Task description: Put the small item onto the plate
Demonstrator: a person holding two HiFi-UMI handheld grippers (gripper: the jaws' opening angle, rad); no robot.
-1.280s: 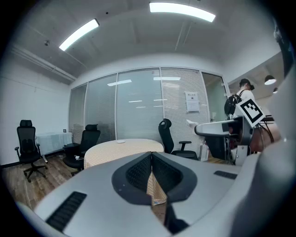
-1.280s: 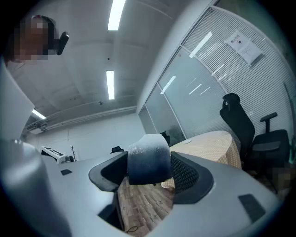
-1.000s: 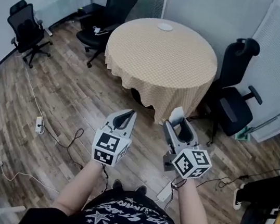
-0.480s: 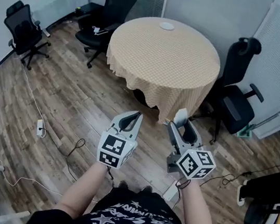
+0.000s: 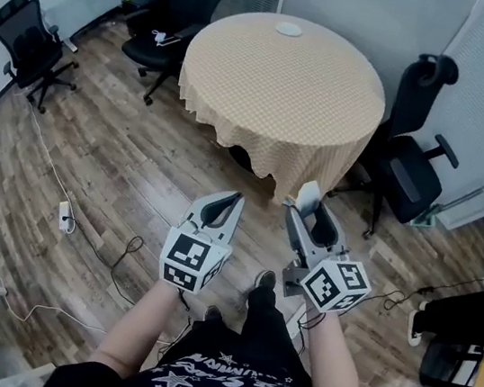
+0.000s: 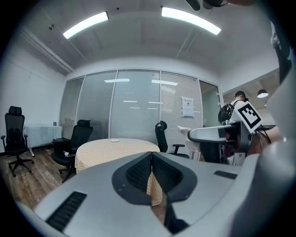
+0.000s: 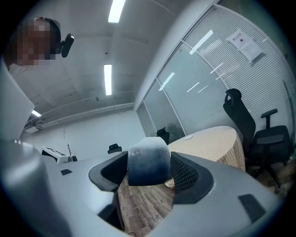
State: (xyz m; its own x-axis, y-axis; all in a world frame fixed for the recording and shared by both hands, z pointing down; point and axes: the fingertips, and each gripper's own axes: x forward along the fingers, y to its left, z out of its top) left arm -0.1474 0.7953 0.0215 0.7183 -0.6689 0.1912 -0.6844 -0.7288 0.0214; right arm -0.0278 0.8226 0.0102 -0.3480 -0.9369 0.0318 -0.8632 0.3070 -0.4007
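White small item (image 7: pixel 147 159) clamped in right gripper (image 5: pixel 309 211); left gripper (image 5: pixel 226 201) jaws closed, empty; plate (image 5: pixel 288 29) on round table (image 5: pixel 285 95), well apart.

We are stepping toward the round table (image 5: pixel 282 85): a foot (image 5: pixel 265 280) is swinging out between the left gripper (image 5: pixel 226 198) and right gripper (image 5: pixel 306 206) (earlier tucked under us), and the plate (image 5: pixel 288 29) is sliding up the head view.

Round clothed table (image 5: pixel 280 94) bears a white plate (image 5: pixel 288 29).
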